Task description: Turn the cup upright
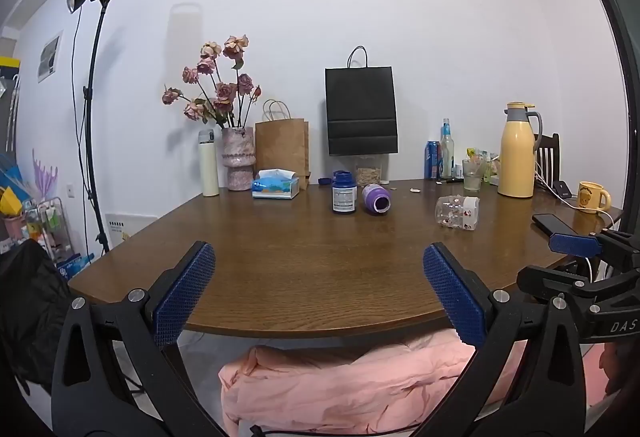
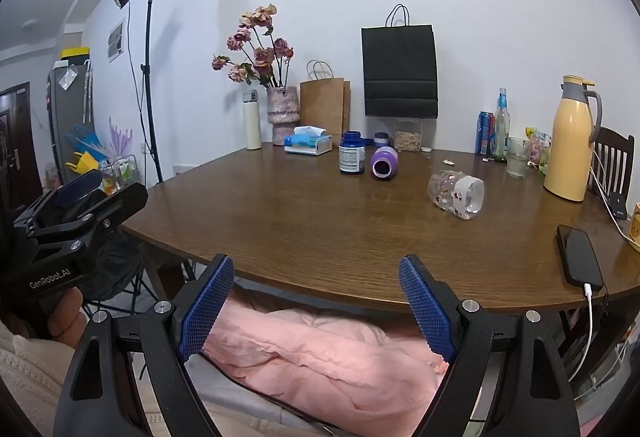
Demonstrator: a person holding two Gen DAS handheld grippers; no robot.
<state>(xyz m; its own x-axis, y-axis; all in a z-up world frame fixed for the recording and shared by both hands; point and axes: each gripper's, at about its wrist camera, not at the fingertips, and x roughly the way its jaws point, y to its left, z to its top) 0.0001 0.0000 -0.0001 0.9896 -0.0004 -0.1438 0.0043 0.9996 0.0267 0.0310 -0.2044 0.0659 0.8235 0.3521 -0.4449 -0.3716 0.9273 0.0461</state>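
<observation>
Both claws, left claw (image 1: 318,291) and right claw (image 2: 316,303), hang open at the bench (image 2: 320,221) edge; reaching the tipped cup (image 2: 456,195) looks next.

On the wooden table (image 2: 320,229) stand a blue bottle (image 2: 352,153), a yellow thermos jug (image 2: 570,145) and a black phone (image 2: 580,257).

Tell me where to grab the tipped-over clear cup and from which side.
Grip the cup across its round body, near the middle. It lies on its side, the open rim toward the camera and right, the base pointing back-left. The right claw is open and nearer, so it likely should come from the front, one finger on each side, leaving room to swing the base down.
</observation>
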